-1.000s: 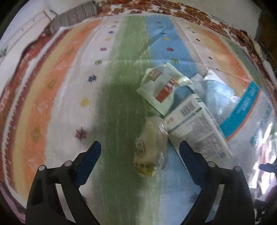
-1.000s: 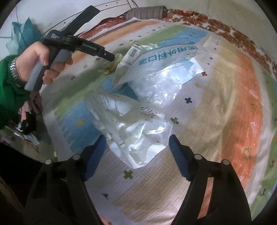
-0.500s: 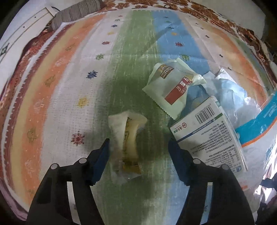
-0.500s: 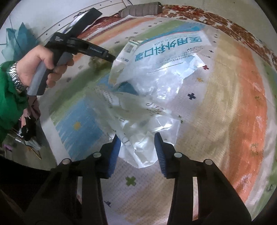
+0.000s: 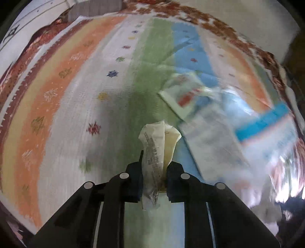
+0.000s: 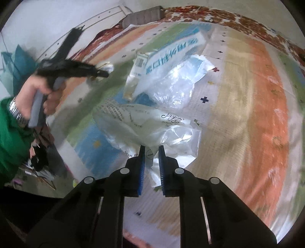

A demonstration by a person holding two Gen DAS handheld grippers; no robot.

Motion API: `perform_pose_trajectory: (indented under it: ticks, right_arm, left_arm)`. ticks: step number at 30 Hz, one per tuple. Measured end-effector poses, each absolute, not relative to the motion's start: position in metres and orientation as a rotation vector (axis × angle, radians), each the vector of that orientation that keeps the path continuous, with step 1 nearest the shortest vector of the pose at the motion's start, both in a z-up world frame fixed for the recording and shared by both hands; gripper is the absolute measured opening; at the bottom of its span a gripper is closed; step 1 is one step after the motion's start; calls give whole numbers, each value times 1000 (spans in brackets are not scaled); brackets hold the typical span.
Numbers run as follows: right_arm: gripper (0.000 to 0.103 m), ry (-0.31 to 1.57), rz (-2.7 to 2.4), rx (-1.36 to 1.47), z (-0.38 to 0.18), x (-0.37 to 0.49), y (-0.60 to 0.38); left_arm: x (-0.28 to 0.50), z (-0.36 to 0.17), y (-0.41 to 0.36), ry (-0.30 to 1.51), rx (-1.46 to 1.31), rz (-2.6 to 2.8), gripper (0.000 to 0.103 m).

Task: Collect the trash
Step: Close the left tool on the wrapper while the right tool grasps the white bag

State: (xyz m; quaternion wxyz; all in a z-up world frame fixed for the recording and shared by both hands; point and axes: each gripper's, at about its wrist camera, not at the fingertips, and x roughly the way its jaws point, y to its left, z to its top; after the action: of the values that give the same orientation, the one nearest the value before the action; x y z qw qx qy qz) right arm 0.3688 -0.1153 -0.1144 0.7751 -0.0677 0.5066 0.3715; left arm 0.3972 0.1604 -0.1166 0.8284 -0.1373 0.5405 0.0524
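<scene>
My left gripper [image 5: 154, 167] is shut on a small cream and clear plastic wrapper [image 5: 157, 145] and holds it above the striped cloth. In the right wrist view the left gripper [image 6: 103, 73] is raised at the left with the wrapper [image 6: 105, 66] at its tip. My right gripper [image 6: 151, 152] is shut on a large crumpled clear plastic bag [image 6: 152, 124] with printed text. A white snack packet [image 5: 183, 99], a white box [image 5: 209, 145] and a blue-banded clear bag [image 6: 171, 57] lie on the cloth.
A striped, multicoloured cloth [image 5: 76, 95] covers the surface, with a floral brown border [image 6: 228, 17] at the far edge. A grey rolled cushion [image 6: 144, 16] lies at the back. The cloth's near left edge [image 6: 72, 145] drops to a cluttered floor.
My left gripper has shut on the small wrapper and lifted it. My right gripper has shut on the edge of the clear plastic bag.
</scene>
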Motion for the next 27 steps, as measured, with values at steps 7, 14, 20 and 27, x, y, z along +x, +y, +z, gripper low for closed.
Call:
perform_pose_trajectory:
  ticks: [7,14,20,27]
  right_arm:
    - [12,1057,723,-146,-60,322,-128]
    - [12,1026,629,-90,-16,264,-158]
    - [12,999,563,-6,-5,221,-187]
    - [12,894,505,-68,6,166,-200]
  left_arm:
    - [326,-47,108,1092,-263,12,15]
    - [251,-1,74,1040,-323,-46,15]
    - [195,8,41,992,-356,-110,15]
    - [138,0,10,943,-405,-147,15]
